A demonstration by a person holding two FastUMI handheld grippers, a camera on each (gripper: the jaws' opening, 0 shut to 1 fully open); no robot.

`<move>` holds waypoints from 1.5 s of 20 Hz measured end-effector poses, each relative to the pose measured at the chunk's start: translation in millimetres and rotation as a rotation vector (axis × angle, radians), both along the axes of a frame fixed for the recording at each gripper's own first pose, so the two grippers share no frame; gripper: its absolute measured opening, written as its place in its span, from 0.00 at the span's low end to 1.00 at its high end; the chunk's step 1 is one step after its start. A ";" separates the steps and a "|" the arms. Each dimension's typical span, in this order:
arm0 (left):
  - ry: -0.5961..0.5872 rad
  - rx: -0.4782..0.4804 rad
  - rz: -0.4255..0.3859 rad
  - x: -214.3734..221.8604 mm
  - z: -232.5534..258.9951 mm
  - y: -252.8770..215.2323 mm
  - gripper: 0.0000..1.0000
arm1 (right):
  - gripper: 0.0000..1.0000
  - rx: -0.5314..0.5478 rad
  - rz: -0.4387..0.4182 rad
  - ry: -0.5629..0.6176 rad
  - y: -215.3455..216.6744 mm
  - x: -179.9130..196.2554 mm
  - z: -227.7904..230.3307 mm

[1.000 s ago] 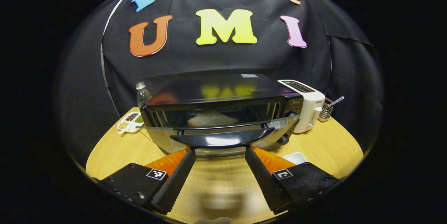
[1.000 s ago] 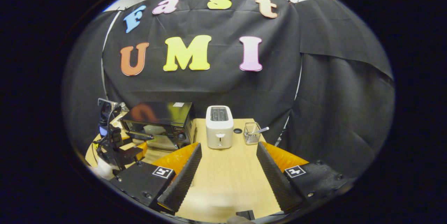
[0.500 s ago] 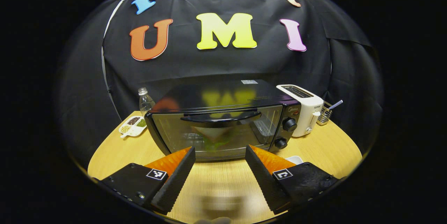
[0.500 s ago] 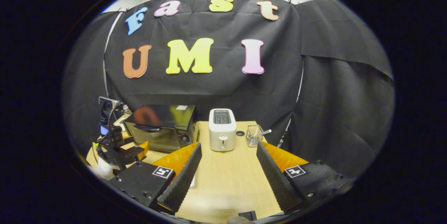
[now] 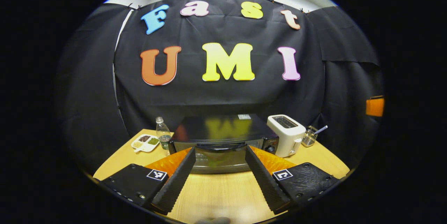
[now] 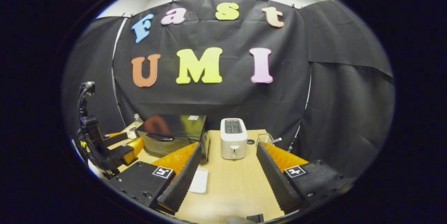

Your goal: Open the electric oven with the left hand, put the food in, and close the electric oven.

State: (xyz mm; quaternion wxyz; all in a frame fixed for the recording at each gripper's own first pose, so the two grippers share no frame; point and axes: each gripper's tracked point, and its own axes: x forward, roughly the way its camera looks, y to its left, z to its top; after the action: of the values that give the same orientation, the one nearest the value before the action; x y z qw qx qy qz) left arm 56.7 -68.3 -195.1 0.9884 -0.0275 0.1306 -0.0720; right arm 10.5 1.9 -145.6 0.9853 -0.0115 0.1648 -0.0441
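Now electric oven (image 5: 220, 140) sits door shut on the bench (image 5: 223, 192), beside the toaster (image 5: 284, 134). Left hand-held gripper (image 5: 218, 154) open, empty, well short of it; right hand-held gripper (image 6: 228, 149) open, empty.

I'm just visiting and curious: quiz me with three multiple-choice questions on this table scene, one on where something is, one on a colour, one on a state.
1. Where does the toaster stand in the left gripper view?
A. to the right of the oven
B. on top of the oven
C. in front of the oven

2. What colour is the toaster?
A. red
B. white
C. green

3. How is the oven door?
A. hanging fully open
B. removed
C. closed

Answers: 1 A, it stands on the table beside the oven's knob end. 2 B, its body is plainly white. 3 C, the door and handle sit upright against the oven's front.
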 end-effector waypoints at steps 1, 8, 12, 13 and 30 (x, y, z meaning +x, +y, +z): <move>-0.025 -0.003 0.005 -5.5 16.3 2.0 0.94 | 1.00 0.003 0.004 -0.014 0.9 1.0 4.1; -0.191 0.002 0.045 -47.9 124.5 29.3 0.94 | 0.90 -0.011 0.009 -0.135 -2.0 -0.6 59.0; -0.245 -0.023 0.080 -65.0 167.6 49.2 0.94 | 0.90 -0.005 0.002 -0.194 -0.2 -2.5 89.9; -0.255 -0.025 0.086 -64.2 173.1 53.7 0.94 | 0.90 -0.006 0.001 -0.202 1.1 -3.1 94.2; -0.272 -0.014 0.092 -78.2 184.1 71.2 0.94 | 1.00 -0.025 0.010 -0.227 20.6 -8.5 115.4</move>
State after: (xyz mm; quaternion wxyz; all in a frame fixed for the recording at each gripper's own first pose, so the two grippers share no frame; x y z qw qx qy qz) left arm -21.5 2.9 -11.0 0.9990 -0.0305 -0.0064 -0.0306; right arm 2.1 22.5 -30.2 0.9976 -0.0197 0.0518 -0.0420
